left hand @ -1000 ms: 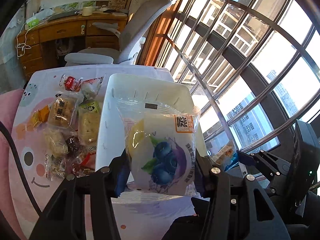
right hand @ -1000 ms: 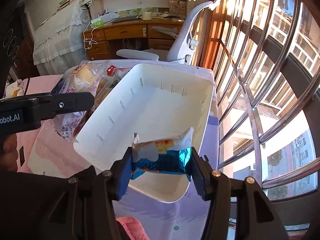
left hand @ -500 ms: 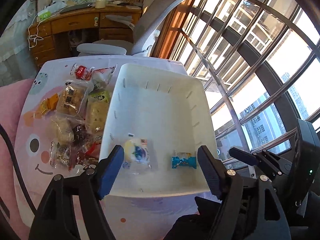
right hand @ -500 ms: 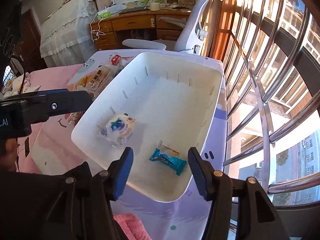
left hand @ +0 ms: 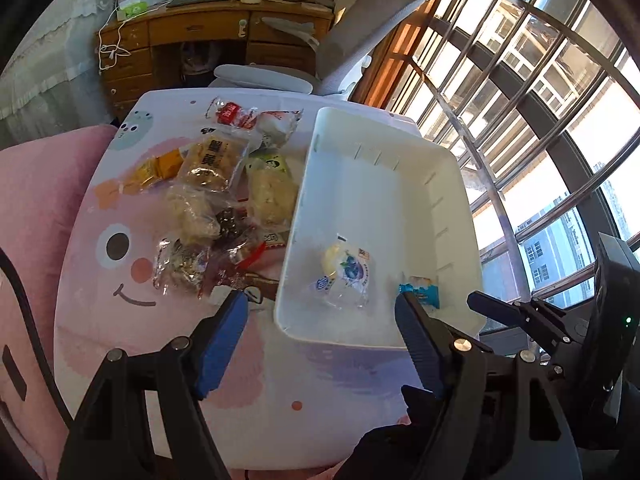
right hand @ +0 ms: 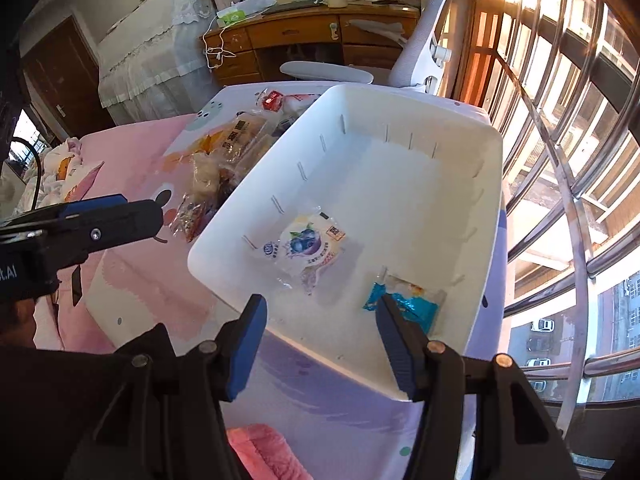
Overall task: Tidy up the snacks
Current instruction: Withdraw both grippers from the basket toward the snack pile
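A white plastic bin [left hand: 452,184] [right hand: 492,184] sits on the right of the patterned table. In it lie a blueberry-print snack pack [left hand: 347,274] [right hand: 306,246] and a small blue-wrapped snack [left hand: 420,294] [right hand: 408,300]. A pile of loose snack packets [left hand: 216,200] [right hand: 224,160] lies left of the bin. My left gripper [left hand: 320,320] is open and empty above the bin's near left corner. My right gripper [right hand: 320,328] is open and empty above the bin's near edge.
A cartoon-face tablecloth [left hand: 120,264] covers the table. A grey office chair [left hand: 344,56] and a wooden desk [left hand: 208,40] stand behind. A metal window grille [left hand: 520,100] runs along the right. Pink bedding [left hand: 36,200] lies at the left.
Both grippers opened and dropped their packs into the bin: the blueberry pack from the left, the blue-wrapped snack from the right. Both grippers then pulled back and up, the left one shifting left.
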Available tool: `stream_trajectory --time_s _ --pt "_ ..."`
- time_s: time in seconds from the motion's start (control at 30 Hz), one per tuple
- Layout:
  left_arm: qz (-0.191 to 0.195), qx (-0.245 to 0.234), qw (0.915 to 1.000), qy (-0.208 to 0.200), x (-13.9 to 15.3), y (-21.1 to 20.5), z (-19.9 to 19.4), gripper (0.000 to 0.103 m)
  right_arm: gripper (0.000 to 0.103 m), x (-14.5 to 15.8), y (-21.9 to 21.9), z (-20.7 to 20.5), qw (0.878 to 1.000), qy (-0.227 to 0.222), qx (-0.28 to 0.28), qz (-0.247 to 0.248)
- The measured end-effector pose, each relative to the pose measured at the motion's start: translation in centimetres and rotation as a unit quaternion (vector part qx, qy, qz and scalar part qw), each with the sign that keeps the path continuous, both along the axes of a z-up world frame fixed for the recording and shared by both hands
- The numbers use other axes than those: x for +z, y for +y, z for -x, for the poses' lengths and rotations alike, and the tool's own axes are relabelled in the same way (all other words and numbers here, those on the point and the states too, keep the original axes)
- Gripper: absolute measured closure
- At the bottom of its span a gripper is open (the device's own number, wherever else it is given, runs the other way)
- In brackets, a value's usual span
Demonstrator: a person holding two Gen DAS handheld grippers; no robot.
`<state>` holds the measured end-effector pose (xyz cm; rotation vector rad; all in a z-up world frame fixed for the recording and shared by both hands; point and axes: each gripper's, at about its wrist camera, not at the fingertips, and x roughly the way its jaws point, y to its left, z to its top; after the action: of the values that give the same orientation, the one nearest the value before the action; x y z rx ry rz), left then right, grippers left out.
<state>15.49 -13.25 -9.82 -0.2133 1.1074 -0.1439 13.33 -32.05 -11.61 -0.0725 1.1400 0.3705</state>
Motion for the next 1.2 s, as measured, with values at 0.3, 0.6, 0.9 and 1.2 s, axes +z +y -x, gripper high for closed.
stream_trajectory --time_s 0.3,0.6,0.9,1.2 --pt "-0.018 -0.008 0.9997 0.014 0.1 6.4 1.8 0.028 0.046 -0.7 3.4 0.9 0.997 0.032 -0.059 -0.036" --pt "-0.025 -0.036 0.9987 0.025 0.1 12.8 3.1 0.028 0.046 -1.6 8.0 3.0 0.989 0.054 -0.121 -0.063" --pt "-0.039 -0.088 0.9953 0.011 0.5 17.4 3.3 0.028 0.046 -2.5 12.6 5.0 0.978 0.054 -0.183 -0.086" --pt "-0.046 -0.116 0.9922 -0.011 1.0 21.4 2.0 0.026 0.046 -2.9 15.4 5.5 0.963 0.046 -0.253 -0.081"
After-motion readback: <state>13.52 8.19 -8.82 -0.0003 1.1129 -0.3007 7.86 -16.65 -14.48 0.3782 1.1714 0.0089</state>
